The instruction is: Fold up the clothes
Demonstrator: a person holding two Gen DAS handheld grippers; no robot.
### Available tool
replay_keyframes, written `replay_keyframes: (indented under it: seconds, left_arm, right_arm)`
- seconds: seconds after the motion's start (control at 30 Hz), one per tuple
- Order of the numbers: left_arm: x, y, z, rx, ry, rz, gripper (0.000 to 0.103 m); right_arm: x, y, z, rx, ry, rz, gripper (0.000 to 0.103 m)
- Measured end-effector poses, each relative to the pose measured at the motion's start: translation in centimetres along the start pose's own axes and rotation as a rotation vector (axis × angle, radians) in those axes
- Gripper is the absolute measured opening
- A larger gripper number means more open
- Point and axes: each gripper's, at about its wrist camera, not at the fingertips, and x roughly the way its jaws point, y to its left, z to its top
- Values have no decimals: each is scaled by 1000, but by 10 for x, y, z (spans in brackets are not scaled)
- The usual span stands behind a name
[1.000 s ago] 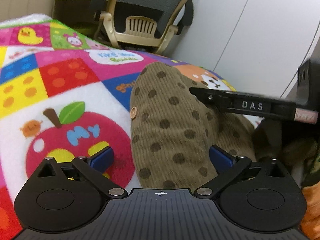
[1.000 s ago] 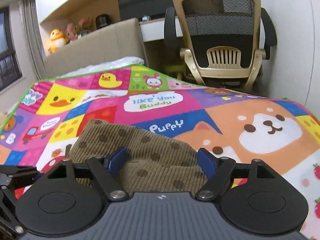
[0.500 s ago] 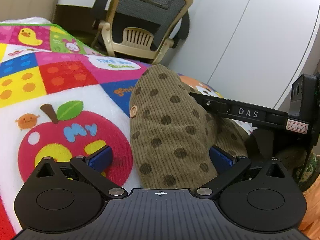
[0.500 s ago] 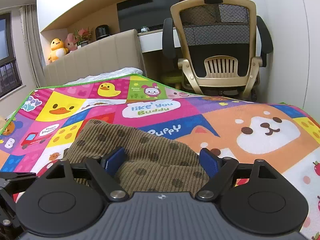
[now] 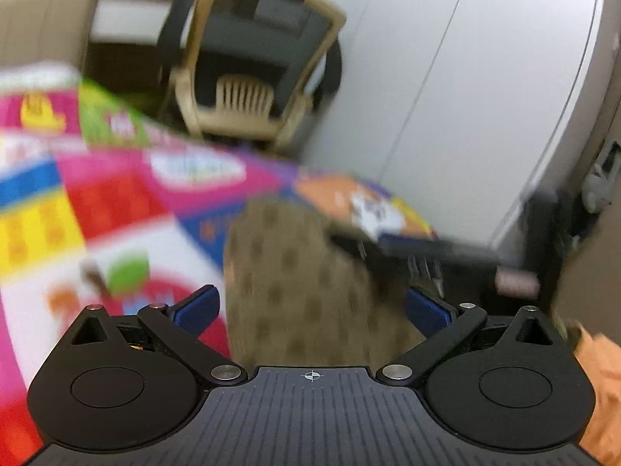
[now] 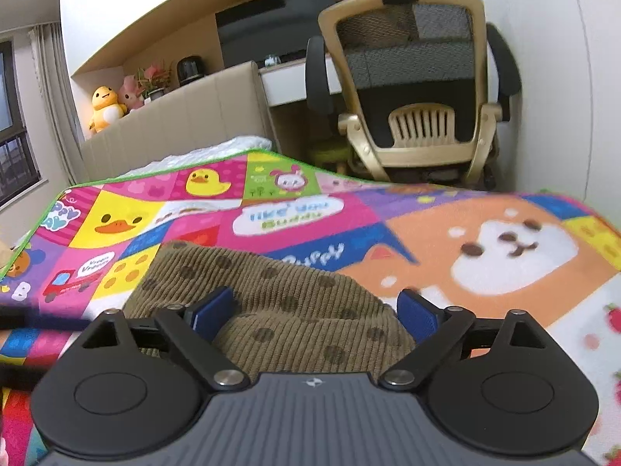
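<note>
Nearest in the right wrist view, the right gripper (image 6: 313, 312) has its blue-padded fingers (image 6: 212, 310) spread wide, and the olive-brown corduroy garment with dark polka dots (image 6: 271, 303) lies bunched between them and runs on ahead toward the left finger's side; whether the pads touch the cloth cannot be told. The garment rests on a bright cartoon play mat (image 6: 349, 225). Ahead of the fingertips the mat reads "PUPPY" on a blue patch and, further on, "like you Buddy" in a white cloud; a Shiba dog face fills the orange panel beyond the right finger, and ducks and a small truck with a speech bubble lie off past the left finger. Beyond the mat's far edge stand a beige mesh-back office chair (image 6: 419, 89), a padded headboard (image 6: 174, 124) and a yellow duck plush (image 6: 103, 106) on a shelf. The left wrist view is smeared by motion: the left gripper (image 5: 312, 310) also stands wide apart, with the same garment (image 5: 291, 283) heaped between its fingers and ahead of them. A dark bar of the other gripper crosses just beyond the right finger, its lettering unreadable. An orange cloth (image 5: 599, 372) sits at the frame's right edge.
</note>
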Motion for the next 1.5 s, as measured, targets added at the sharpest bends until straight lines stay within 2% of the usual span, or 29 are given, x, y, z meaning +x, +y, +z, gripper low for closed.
replay_keyframes:
  seconds: [0.1,0.17,0.23,0.37,0.47,0.6,0.77,0.83,0.9,0.93,0.97,1.03,1.1,1.13,1.17,1.23,1.33,1.43,1.5]
  left_arm:
    - [9,1,18,15,-13,26,103]
    - [22,5,24,33,2,79,103]
    - [40,13,22,22,43,125,103]
    - [68,27,10,-80,119,72,103]
    - [63,30,10,-111,118,48,103]
    - [42,36,13,-110,102,1,103]
    - [29,54,4,-167,115,-34,103]
    - [28,61,0,-209,125,-64,103]
    - [29,63,-4,-230,137,-89,103]
    - [30,62,-5,-232,143,-94,103]
    - [31,61,-5,-231,148,-97,102]
    - [33,60,-5,-232,154,-103,99]
    - [32,59,-4,-238,153,-119,92]
    - [31,58,-3,-241,153,-129,85]
    - [30,56,-1,-242,153,-132,84]
    - [27,50,4,-230,144,-147,84]
    - [23,40,10,-204,119,-181,84]
    - [18,31,18,-173,79,-194,87]
    - [18,28,22,-138,49,-135,93]
  right_arm:
    - [-27,4,5,-83,-40,-51,92]
    - [-42,7,4,-156,-44,-87,94]
    - [-42,10,-7,-235,-5,-137,94]
    - [-25,12,-36,-376,114,-242,94]
    - [-22,-3,-34,-301,142,-226,94]
    - [-28,-13,-31,-241,126,-156,94]
    - [-48,-47,-19,115,80,117,94]
    - [-43,-49,-19,185,96,201,94]
    - [-35,-39,-23,167,124,245,94]
    - [-32,-31,-24,147,133,266,92]
    - [-33,-20,-25,116,131,288,83]
    - [-36,3,-27,44,122,324,73]
    - [-48,25,-27,-69,88,280,55]
    - [-54,34,-27,-121,71,250,41]
    - [-59,39,-25,-148,61,228,33]
    - [-65,28,-16,-115,58,207,25]
    - [-63,11,-11,-156,56,88,24]
    - [-50,-8,-20,-141,129,18,24]
    - [-43,-13,-32,-168,169,-44,24]
